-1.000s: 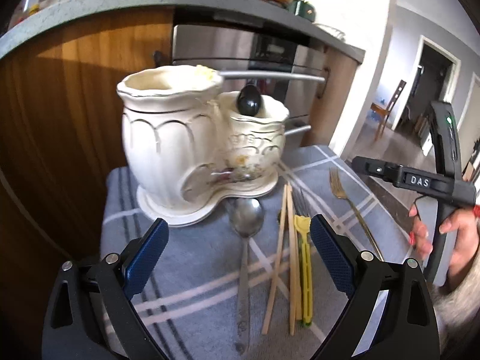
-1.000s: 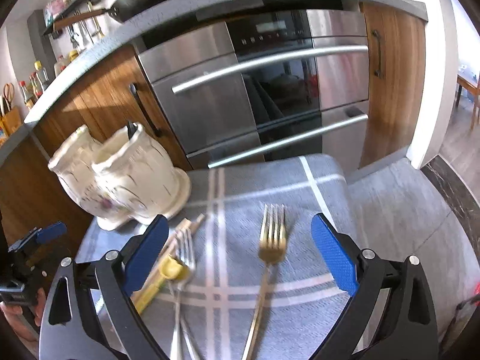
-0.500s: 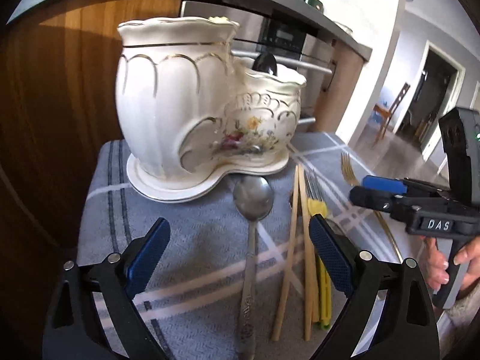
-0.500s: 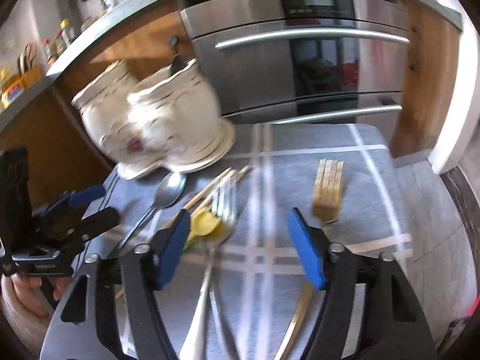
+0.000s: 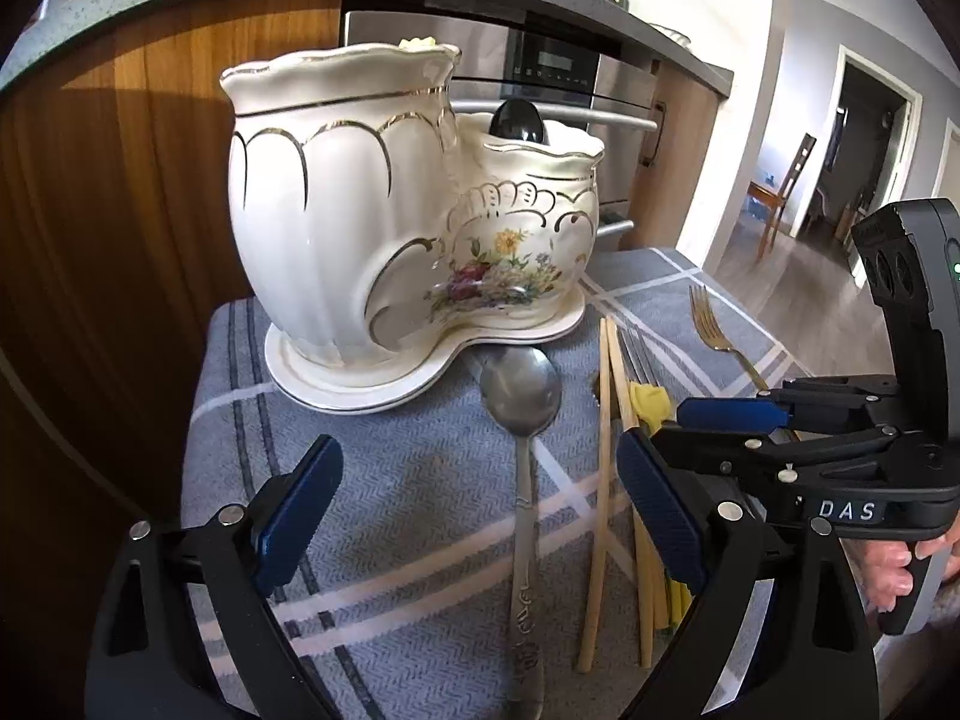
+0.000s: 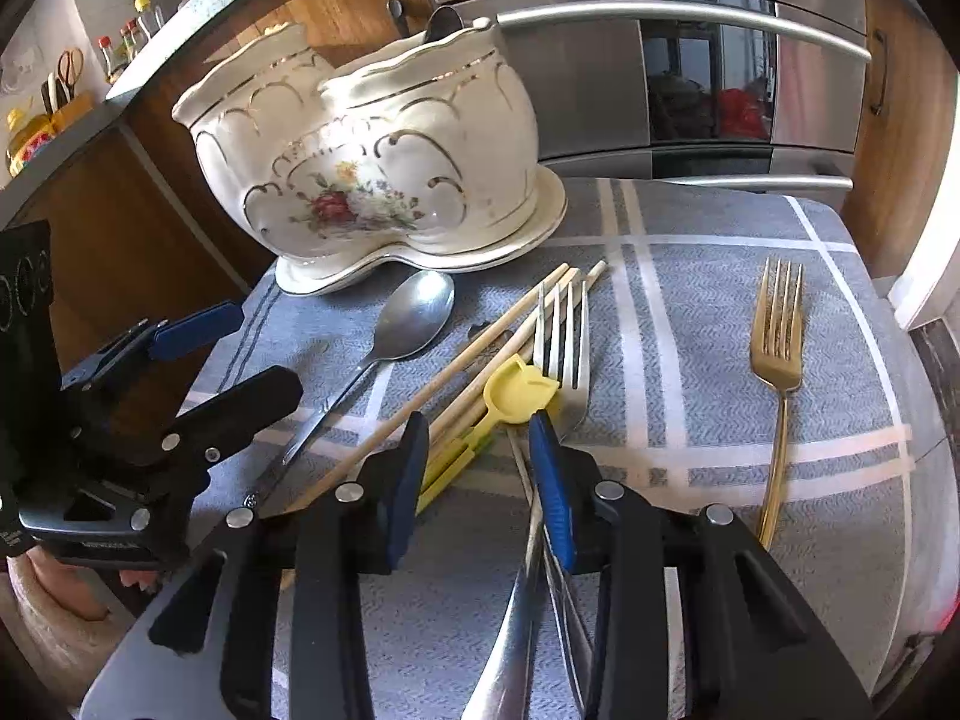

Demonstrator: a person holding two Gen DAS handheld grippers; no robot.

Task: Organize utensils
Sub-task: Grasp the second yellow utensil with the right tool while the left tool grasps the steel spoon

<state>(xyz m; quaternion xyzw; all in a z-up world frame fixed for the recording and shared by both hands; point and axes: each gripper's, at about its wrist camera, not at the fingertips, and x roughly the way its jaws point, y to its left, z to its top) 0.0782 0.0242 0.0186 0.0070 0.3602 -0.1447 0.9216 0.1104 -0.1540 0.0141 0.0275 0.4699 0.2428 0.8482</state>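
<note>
Straddling the pile of utensils, the right gripper (image 6: 480, 450) has its jaws partly spread, with the yellow plastic piece (image 6: 519, 391) and the crossed handles of the silver forks (image 6: 561, 348) lying between the blue pads; whether a pad actually touches a handle cannot be told, since the fork handles run under the right finger and out of sight; the left gripper (image 5: 480, 498) holds its jaws wide apart and grips nothing, the silver spoon (image 5: 521, 399) lying lengthwise in the gap between them; the spoon's handle end is cut off by the lower edge in the left wrist view, and the lower parts of the wooden chopsticks (image 5: 603, 468) are hidden behind the left gripper's right finger; the cream ceramic holder (image 5: 414, 204), two-chambered with gold trim and a painted flower spray, stands on the grey checked cloth (image 5: 384, 468) that covers the desk; a dark spoon handle (image 5: 517, 120) pokes from its lower chamber; the spoon bowl lies just in front of the holder's base, the chopsticks and forks just to the right of that, and the gold fork (image 6: 777, 336) lies alone, well to the right of the holder.
</note>
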